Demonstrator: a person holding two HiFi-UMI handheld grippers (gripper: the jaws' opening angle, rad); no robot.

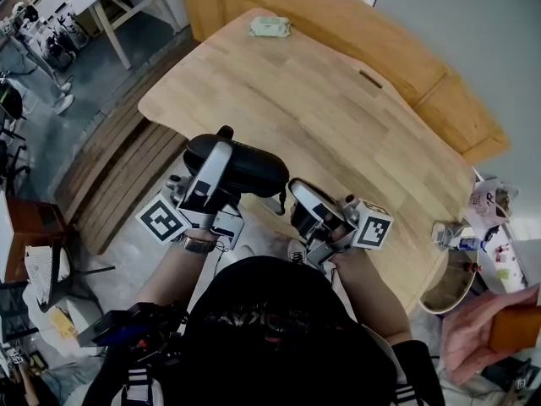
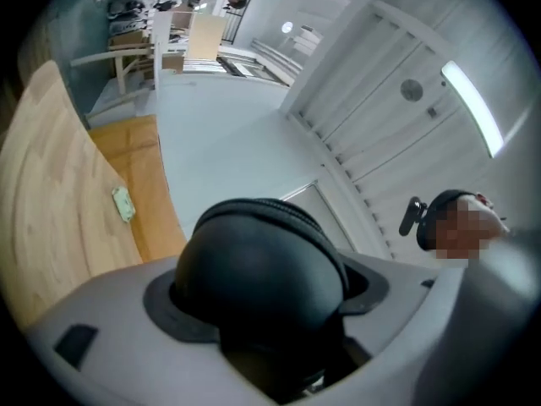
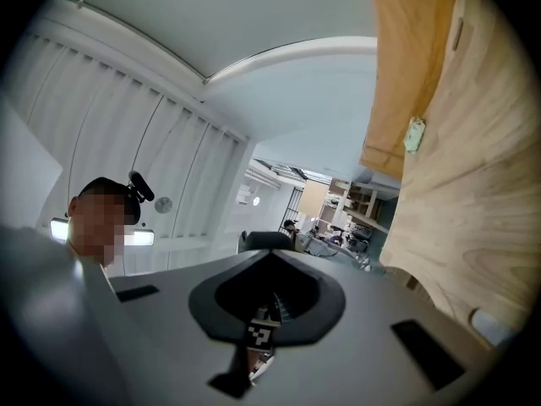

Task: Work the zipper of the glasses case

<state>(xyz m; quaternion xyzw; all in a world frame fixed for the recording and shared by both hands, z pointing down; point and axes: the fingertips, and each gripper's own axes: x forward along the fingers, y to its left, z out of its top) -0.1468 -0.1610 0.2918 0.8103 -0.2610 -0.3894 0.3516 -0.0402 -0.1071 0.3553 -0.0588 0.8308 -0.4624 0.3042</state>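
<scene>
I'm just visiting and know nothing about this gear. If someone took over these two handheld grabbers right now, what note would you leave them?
Left gripper: clamped across the black glasses case, holding it up by the near edge of the table.
Right gripper: jaws shut with nothing seen between them, just right of the case and apart from it.
Done: the case is in hand and steadied.
Left: the zipper work. I cannot make out the pull; find it, likely grip it with the right gripper, then run it along the case.
</scene>
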